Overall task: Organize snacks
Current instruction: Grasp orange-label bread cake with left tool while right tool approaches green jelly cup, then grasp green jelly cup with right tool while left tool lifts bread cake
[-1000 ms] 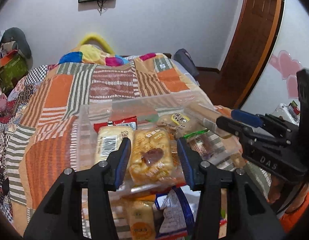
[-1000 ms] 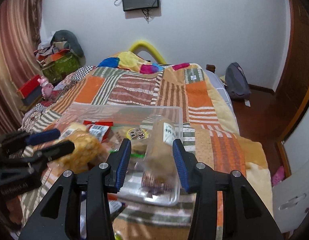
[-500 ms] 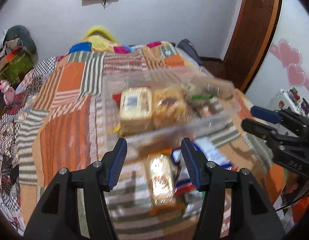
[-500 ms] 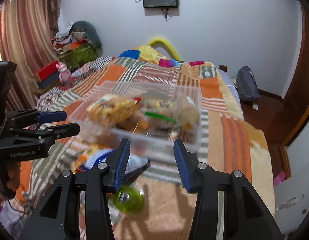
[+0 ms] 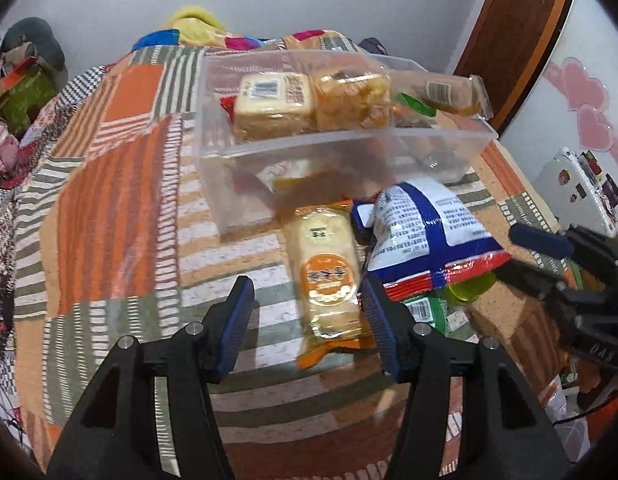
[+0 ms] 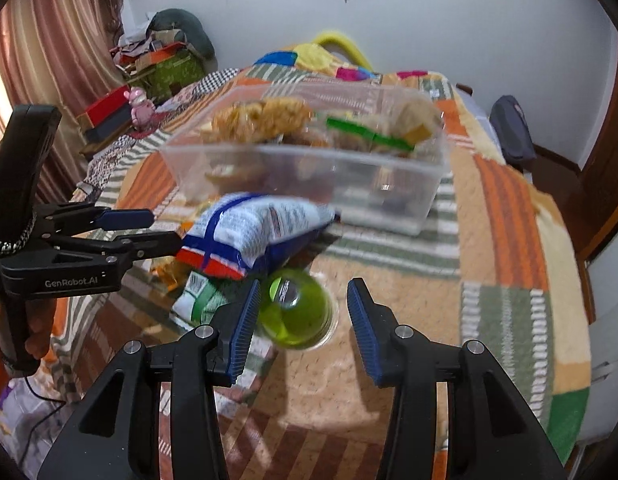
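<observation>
Bin (image 5: 441, 136): clear plastic, on the bed, packed with wrapped cakes and snacks.
Orange pack (image 5: 327, 276): flat on the quilt just in front of the bin, between the left tongs' tips.
Blue bag (image 6: 253, 236): leaning on the orange pack and a green packet (image 6: 201, 296).
Green jar (image 6: 295, 308): on its side beside the bag, between the right tongs' tips.
Left tongs (image 5: 307, 322): released, gripping nothing.
Right tongs (image 6: 303, 328): released, empty.
Quilt (image 5: 109, 184): orange striped patchwork covering the bed.
</observation>
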The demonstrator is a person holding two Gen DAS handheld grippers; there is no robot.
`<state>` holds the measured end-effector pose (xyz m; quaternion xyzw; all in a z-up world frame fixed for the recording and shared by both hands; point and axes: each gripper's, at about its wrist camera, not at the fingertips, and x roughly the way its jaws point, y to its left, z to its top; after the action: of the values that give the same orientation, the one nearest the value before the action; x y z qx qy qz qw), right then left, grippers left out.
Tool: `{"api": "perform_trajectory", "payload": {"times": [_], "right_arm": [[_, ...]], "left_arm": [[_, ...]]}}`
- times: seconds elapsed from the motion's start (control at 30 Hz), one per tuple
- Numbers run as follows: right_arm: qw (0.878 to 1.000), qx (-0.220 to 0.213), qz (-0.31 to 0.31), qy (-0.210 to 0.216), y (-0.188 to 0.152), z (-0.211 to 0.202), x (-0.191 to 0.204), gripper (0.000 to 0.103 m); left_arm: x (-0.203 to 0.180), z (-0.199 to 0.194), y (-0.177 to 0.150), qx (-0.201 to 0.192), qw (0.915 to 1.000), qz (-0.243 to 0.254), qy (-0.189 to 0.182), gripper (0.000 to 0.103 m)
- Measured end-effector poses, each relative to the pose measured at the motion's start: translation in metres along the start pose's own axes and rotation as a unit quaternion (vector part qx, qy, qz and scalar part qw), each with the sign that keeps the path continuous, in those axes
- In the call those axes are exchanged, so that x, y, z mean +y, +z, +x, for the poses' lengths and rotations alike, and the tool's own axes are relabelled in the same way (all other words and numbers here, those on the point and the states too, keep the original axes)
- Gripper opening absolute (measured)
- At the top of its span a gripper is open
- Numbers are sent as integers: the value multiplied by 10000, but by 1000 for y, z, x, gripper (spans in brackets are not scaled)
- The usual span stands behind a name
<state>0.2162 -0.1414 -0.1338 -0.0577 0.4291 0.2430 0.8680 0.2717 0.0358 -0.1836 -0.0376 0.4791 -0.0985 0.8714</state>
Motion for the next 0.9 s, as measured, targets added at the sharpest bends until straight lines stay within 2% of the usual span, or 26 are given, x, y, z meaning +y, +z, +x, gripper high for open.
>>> {"api": "perform_trajectory", "payload": {"times": [0.23,0.33,0.47,0.6,0.63,0.9], "right_arm": [[9998,183,14,86,-7,15,5,42],[9998,193,3,68,-7,20,7,43],[9999,113,13,90,-9,18,7,43],[9999,79,4,108,-12,15,7,42],[9999,76,14,113,-13,14,6,42],[9997,-3,237,34,-16,0,-11,42]], "left_arm": [[-8,18,2,80,9999,44,-46,56],[-8,26,1,90,9999,68,121,56],[-1,31,0,95,9999,-90,67,56],[4,32,-1,117,9999,-48,77,36],[4,31,-1,115,9999,-38,57,35],[3,7,-7,-75,9999,6,76,34]]}}
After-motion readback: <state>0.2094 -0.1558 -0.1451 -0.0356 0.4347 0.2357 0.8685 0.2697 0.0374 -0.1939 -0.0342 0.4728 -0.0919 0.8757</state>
